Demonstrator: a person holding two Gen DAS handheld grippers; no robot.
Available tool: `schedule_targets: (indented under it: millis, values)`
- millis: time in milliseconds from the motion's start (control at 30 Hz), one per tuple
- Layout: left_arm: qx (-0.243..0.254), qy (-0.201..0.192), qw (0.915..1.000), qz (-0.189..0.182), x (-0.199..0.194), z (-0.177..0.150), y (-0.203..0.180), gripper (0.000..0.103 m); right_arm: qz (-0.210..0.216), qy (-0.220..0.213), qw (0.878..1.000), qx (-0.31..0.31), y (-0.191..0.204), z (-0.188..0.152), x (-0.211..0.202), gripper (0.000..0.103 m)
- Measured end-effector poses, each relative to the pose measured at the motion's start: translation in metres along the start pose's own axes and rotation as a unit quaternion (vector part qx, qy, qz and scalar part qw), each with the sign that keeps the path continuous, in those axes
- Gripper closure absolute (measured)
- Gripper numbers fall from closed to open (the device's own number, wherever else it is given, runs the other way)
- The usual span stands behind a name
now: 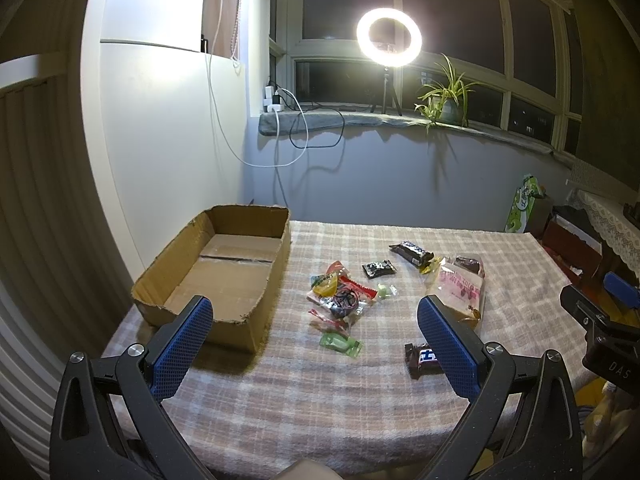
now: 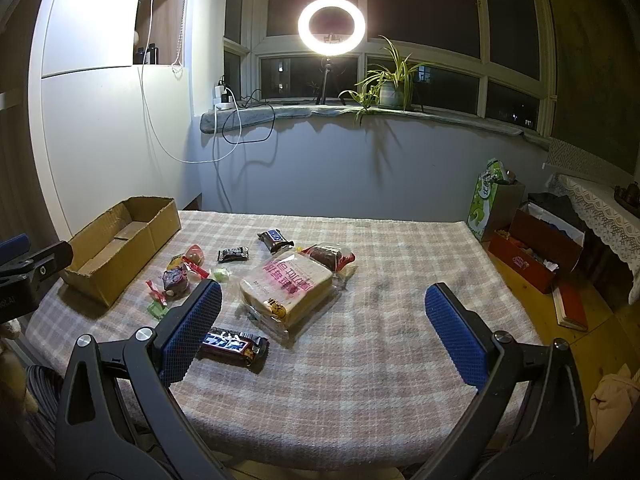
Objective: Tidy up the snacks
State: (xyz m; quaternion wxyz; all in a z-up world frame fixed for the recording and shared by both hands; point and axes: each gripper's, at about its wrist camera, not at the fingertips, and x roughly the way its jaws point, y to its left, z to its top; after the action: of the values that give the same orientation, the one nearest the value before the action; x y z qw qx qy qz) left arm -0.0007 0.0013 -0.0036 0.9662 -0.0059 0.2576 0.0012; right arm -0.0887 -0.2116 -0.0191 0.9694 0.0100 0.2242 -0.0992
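You are holding both tools above the near edge of the worktop point(image 1: 320, 392), and nothing is picked up yet. Your left hand-held gripper point(image 1: 316, 312) is standing wide apart and empty; your right hand-held gripper point(image 2: 324, 298) is likewise spread and carrying nothing. The snacks are lying loose on the checked cloth: a pile of small candies point(image 1: 340, 296), a bread pack point(image 2: 286, 286) and two chocolate bars, the nearer chocolate bar point(image 2: 232, 346) just beside your right tool's left finger. The cardboard box point(image 1: 224, 272) is sitting empty at the left. A sensible start is probably that near bar: come down straight, close across its narrow width, and lift before swinging left. The left view is looking down into the box floor; the right view is showing only its outer wall, but it is revealing the bread pack's full shape.
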Motion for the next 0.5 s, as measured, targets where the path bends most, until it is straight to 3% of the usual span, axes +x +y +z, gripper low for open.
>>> schedule_targets:
  millis: [500]
  values:
    - [0.0, 0.0, 1.0, -0.001, -0.0007, 0.0001, -0.0006, 0.001, 0.002, 0.002, 1.0, -0.002, 0.0025, -0.0019, 0.0002, 0.0]
